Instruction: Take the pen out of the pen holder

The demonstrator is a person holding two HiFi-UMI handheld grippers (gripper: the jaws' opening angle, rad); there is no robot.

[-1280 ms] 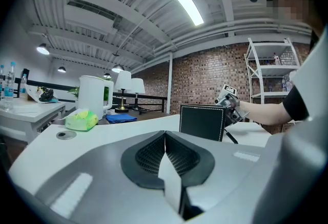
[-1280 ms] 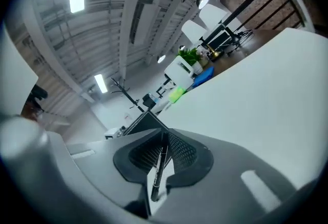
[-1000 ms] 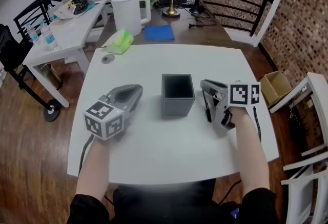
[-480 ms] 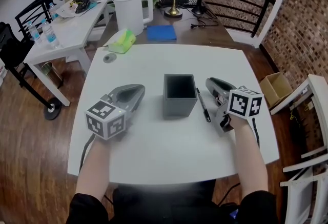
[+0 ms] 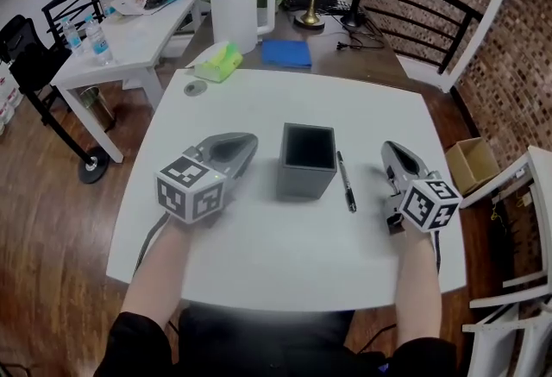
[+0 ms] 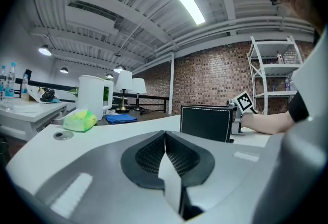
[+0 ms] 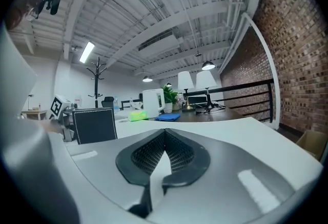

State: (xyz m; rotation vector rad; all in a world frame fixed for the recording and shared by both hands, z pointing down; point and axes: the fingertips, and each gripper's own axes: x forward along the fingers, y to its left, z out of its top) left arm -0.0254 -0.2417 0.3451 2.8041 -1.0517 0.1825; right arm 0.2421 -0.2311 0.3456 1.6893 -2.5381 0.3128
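The slim black pen is lying flat on the white square surface, just beside the right wall of the dark grey square pen holder. A thin strip of surface seems to be showing between the two. The holder's opening is looking dark and empty.

Judging from this, the removal itself is looking finished, and the step in hand is the wind-down after the pen's placement.

The right gripper is sitting near the pen, on the side away from the holder. Its jaws are pressing together with nothing between them. The left gripper is resting to the holder's left, likewise closed and carrying nothing.

The next move is probably asking only for both grippers to be drawn clear without nudging the pen, which could roll.
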